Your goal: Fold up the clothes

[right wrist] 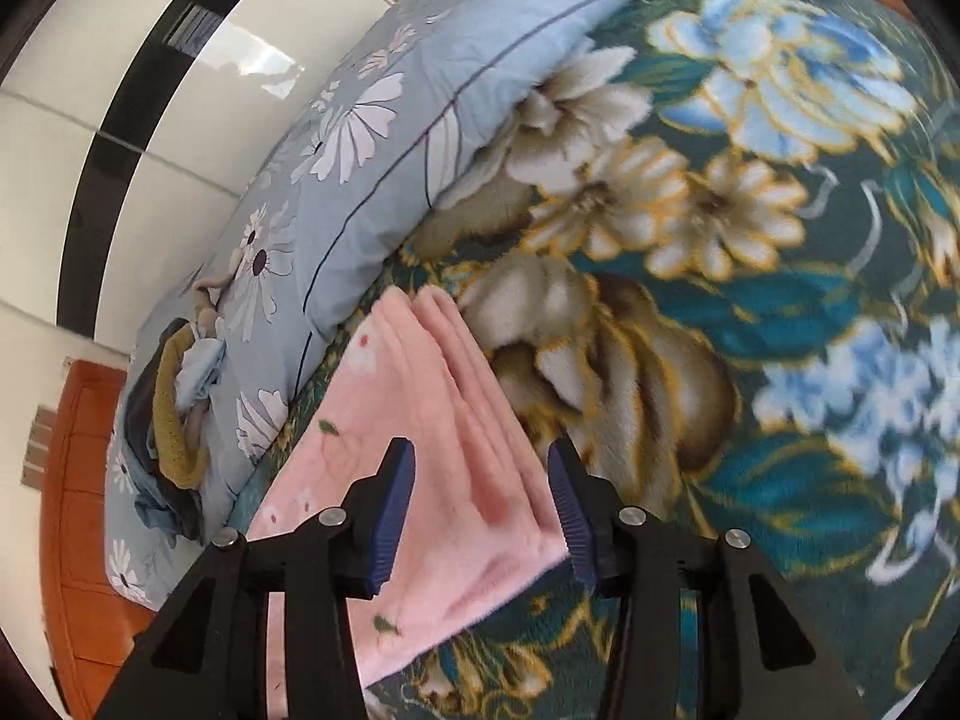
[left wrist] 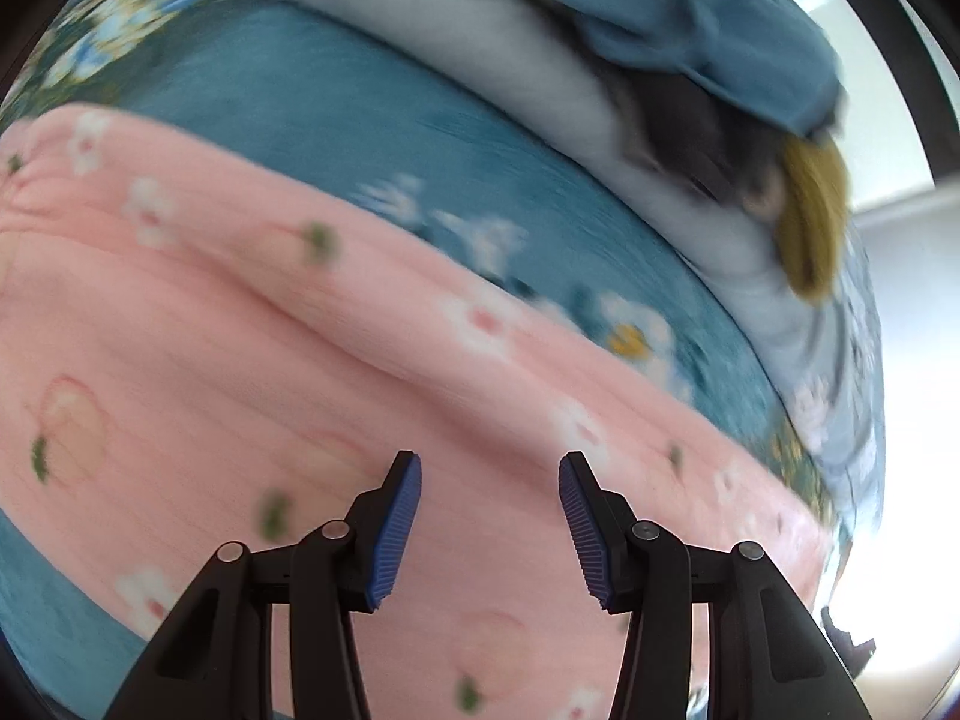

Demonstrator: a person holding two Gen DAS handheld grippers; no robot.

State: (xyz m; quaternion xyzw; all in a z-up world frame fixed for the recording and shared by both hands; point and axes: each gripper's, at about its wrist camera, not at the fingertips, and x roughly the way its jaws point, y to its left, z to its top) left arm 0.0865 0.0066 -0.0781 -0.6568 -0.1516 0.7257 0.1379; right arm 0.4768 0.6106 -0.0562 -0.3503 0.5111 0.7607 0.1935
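Observation:
A pink fleece garment [left wrist: 300, 360] with white flowers and peach prints lies spread on a teal floral blanket [left wrist: 336, 120]. My left gripper [left wrist: 489, 525] is open and empty, just above the pink cloth. In the right wrist view the same pink garment [right wrist: 432, 468] lies folded in layers, its stacked edges pointing away. My right gripper [right wrist: 480, 510] is open and empty, with its fingers either side of the folded edge and not closed on it.
A light blue flowered pillow [right wrist: 372, 138] lies along the blanket's [right wrist: 750, 300] far side. A heap of other clothes, blue, dark and mustard [left wrist: 720, 78], rests on it, also seen in the right wrist view [right wrist: 174, 420]. An orange wooden bed frame [right wrist: 78, 480] and tiled floor lie beyond.

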